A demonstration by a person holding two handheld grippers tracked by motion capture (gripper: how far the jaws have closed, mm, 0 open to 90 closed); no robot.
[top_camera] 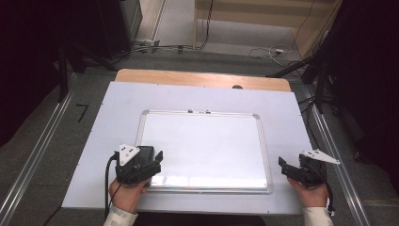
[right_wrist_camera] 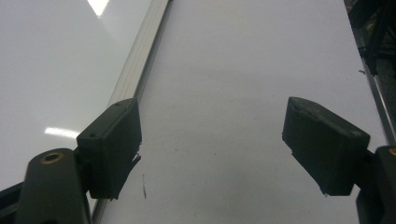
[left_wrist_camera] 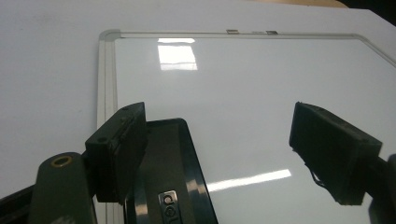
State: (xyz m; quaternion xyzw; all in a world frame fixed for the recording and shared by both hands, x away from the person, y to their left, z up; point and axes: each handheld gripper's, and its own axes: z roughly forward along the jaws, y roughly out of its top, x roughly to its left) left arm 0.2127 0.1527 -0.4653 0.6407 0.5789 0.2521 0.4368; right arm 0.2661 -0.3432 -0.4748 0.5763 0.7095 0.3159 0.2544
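A white-surfaced whiteboard (top_camera: pixel 202 112) with a silver frame lies flat on the white table sheet (top_camera: pixel 117 108). A flat black eraser (left_wrist_camera: pixel 173 172) with a silver logo rests on the board's near left corner. My left gripper (top_camera: pixel 151 153) hovers over that corner with its jaws wide apart (left_wrist_camera: pixel 217 121). The eraser lies just inside and under the left jaw, and the pads do not press on it. My right gripper (top_camera: pixel 292 162) stands open (right_wrist_camera: pixel 212 112) over the bare sheet, right of the board's frame (right_wrist_camera: pixel 140 60), with nothing between its fingers.
The wooden tabletop (top_camera: pixel 202 77) shows beyond the sheet's far edge. Metal rails (top_camera: pixel 37 155) run along the floor on both sides, with cables (top_camera: pixel 273 51) and dark stands behind. A small dark mark (right_wrist_camera: pixel 144 185) is on the sheet.
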